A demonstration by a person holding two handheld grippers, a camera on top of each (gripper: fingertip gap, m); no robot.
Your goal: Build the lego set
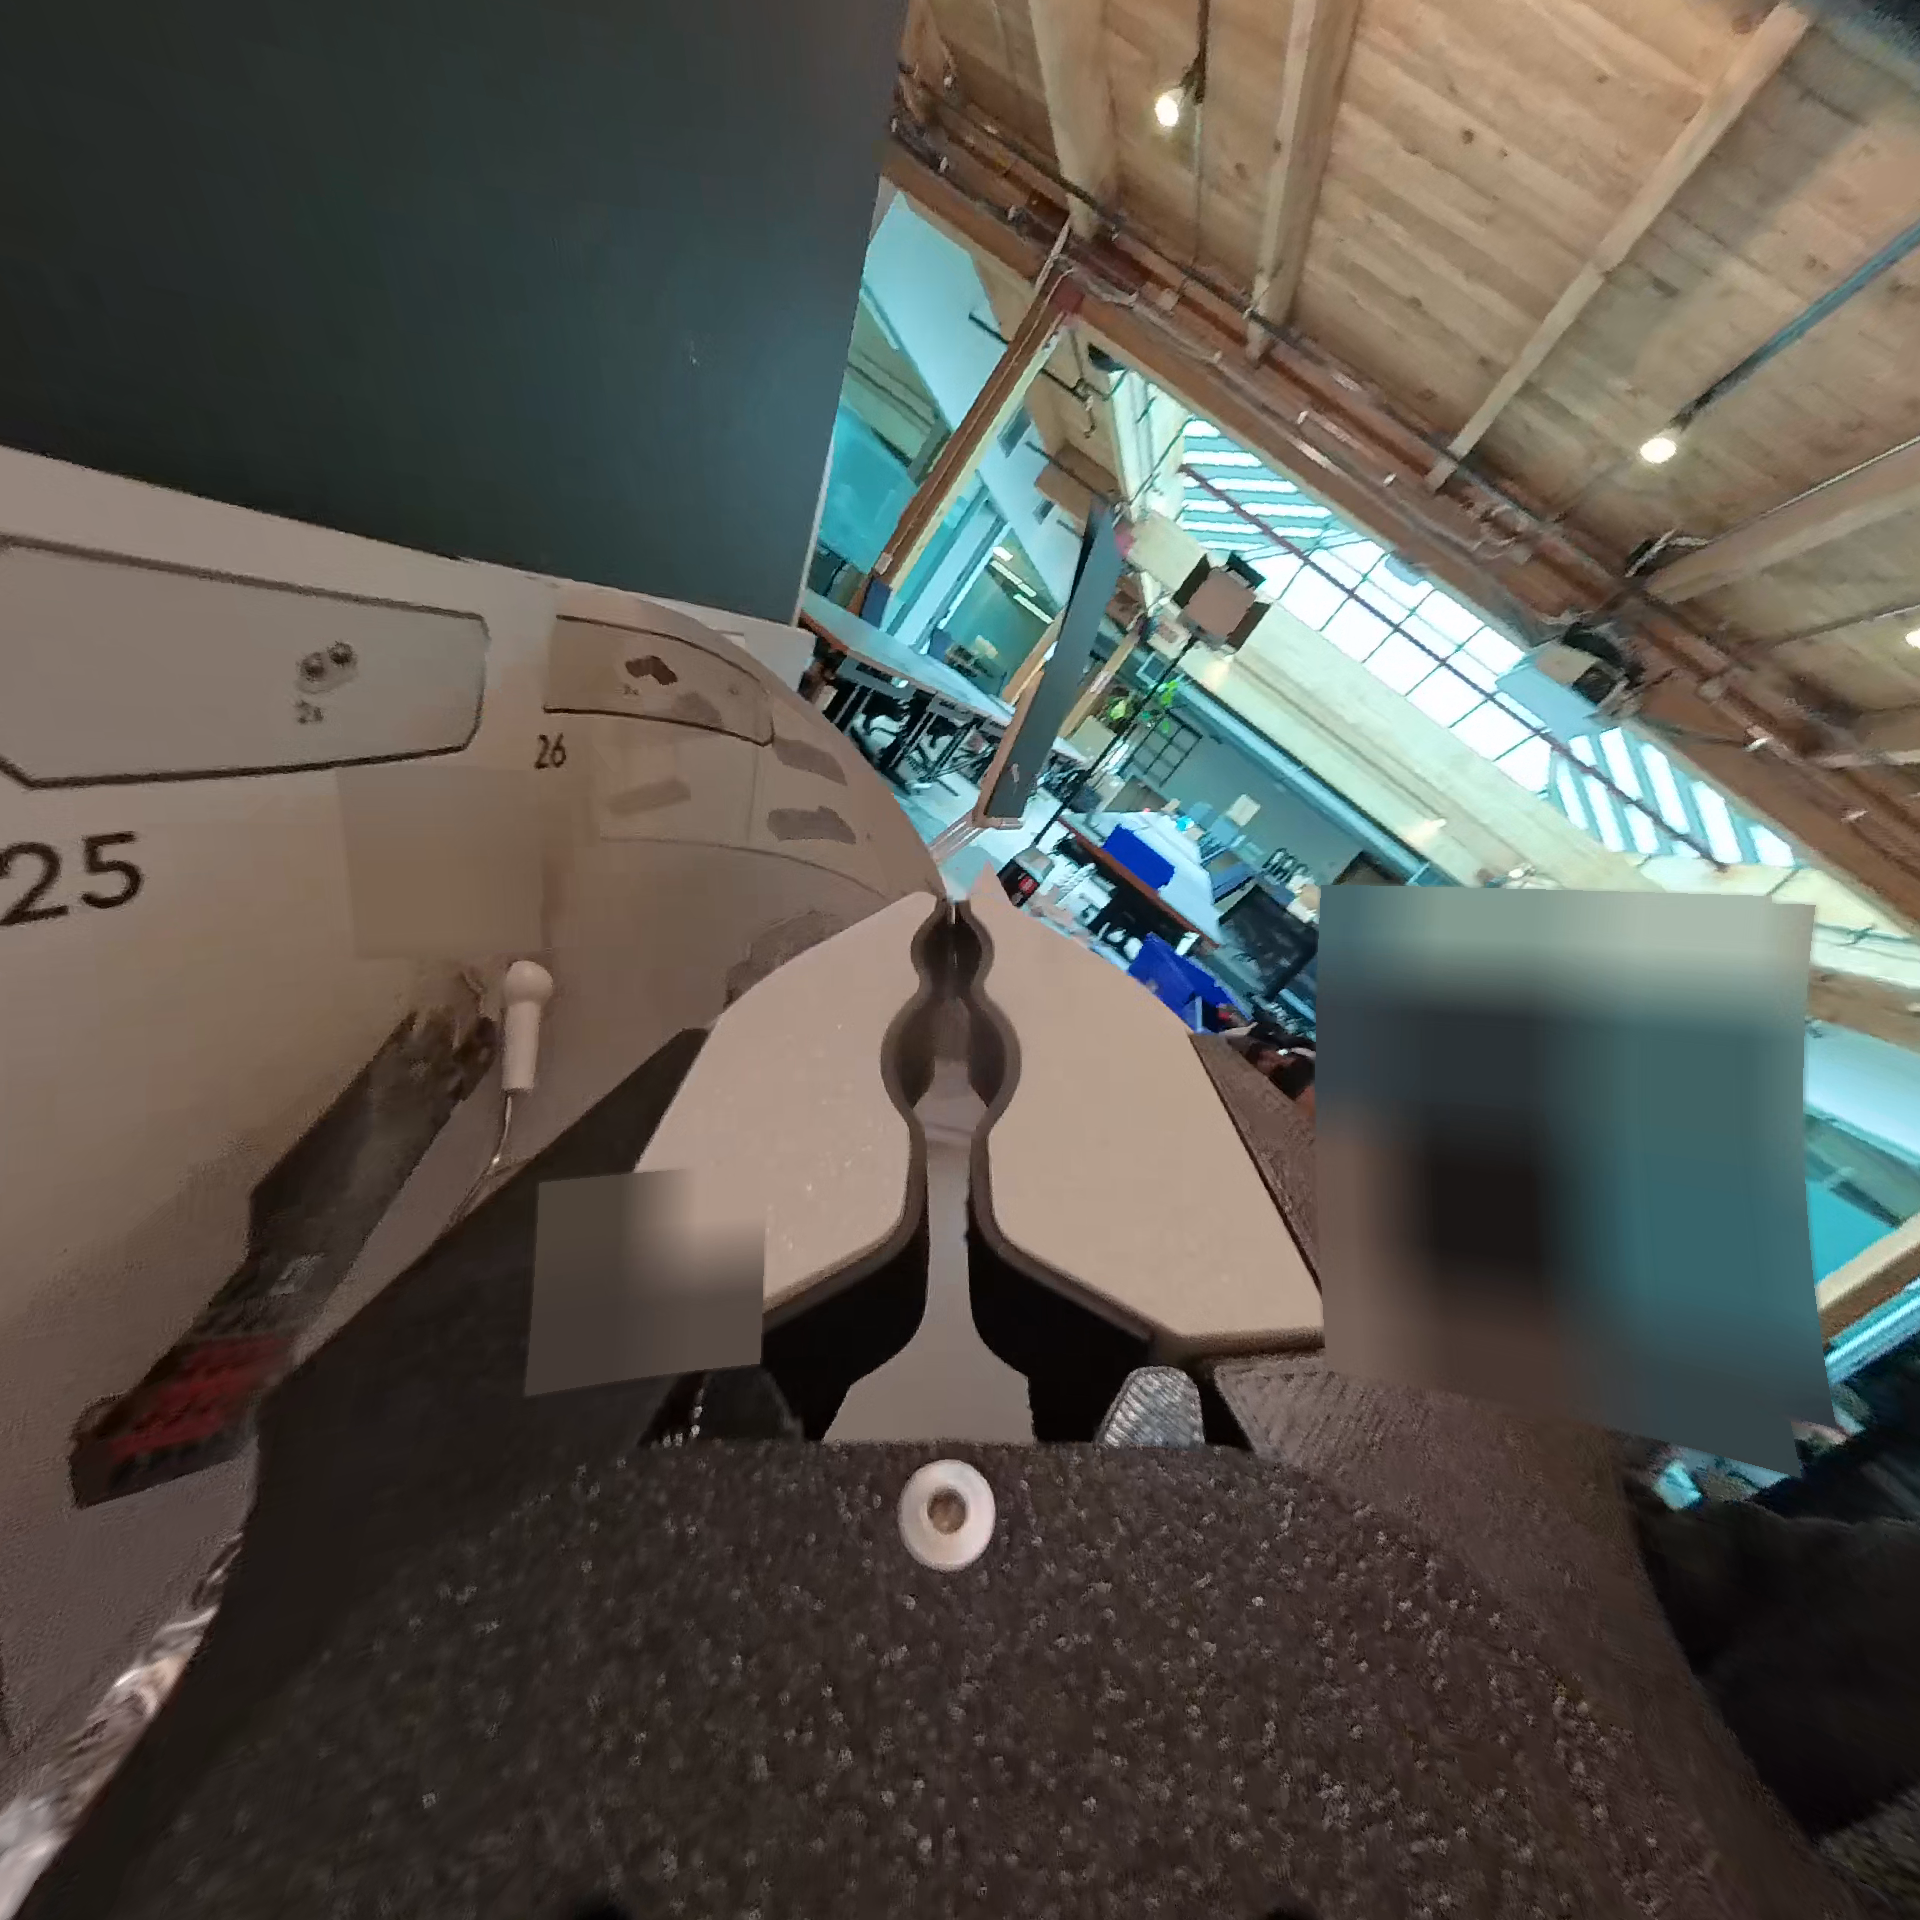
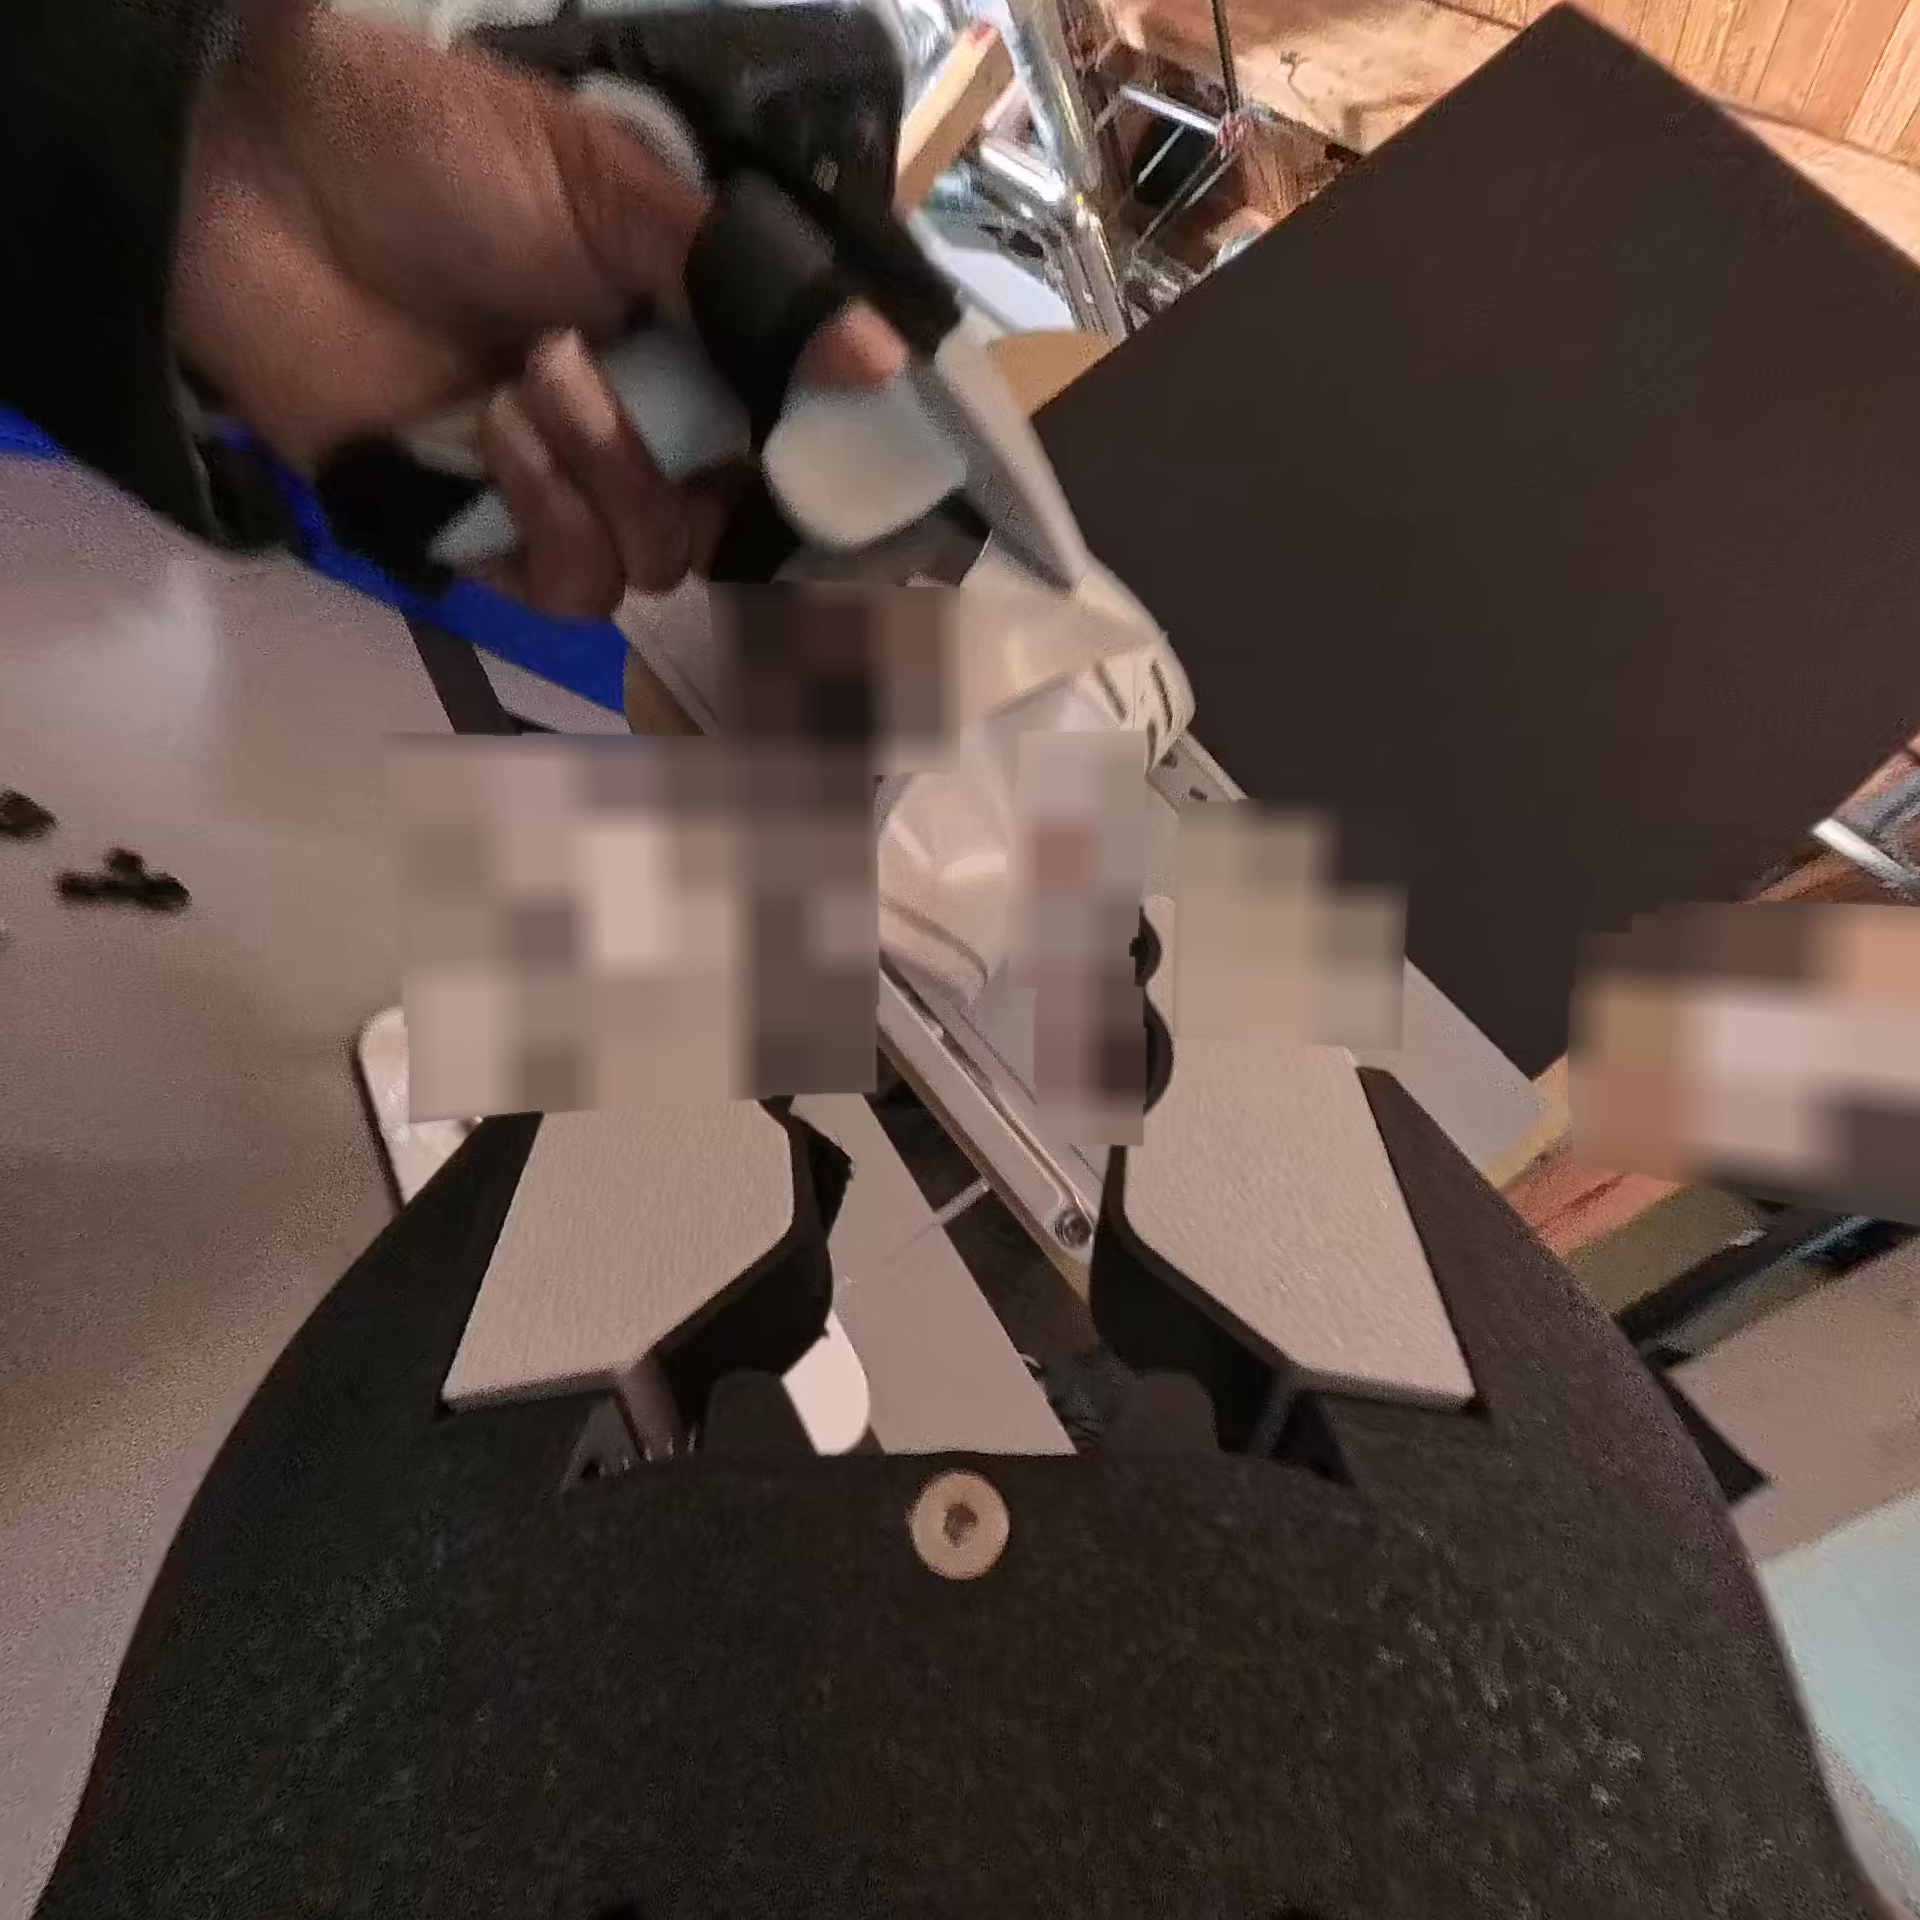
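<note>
Daylight from far skylight windows (image 1: 1403,613) and two ceiling spot lamps (image 1: 1168,104) brighten the right of the left wrist view, while the dark panel (image 1: 436,260) at far left stays dim. Wide-angle distortion bends the instruction page (image 1: 260,831) (its lower part smeared). In the right wrist view, motion blur softens the hand (image 2: 416,239) at far left; the near gripper body stays sharp.

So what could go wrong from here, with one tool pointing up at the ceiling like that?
1. The left gripper, fingers shut, points past the instruction booklet toward the ceiling, so it sees no bricks.
2. The right view is blurred, so the small dark pieces on the white table could be misjudged.
3. The right gripper is open beside a white frame; it might snag.
</note>
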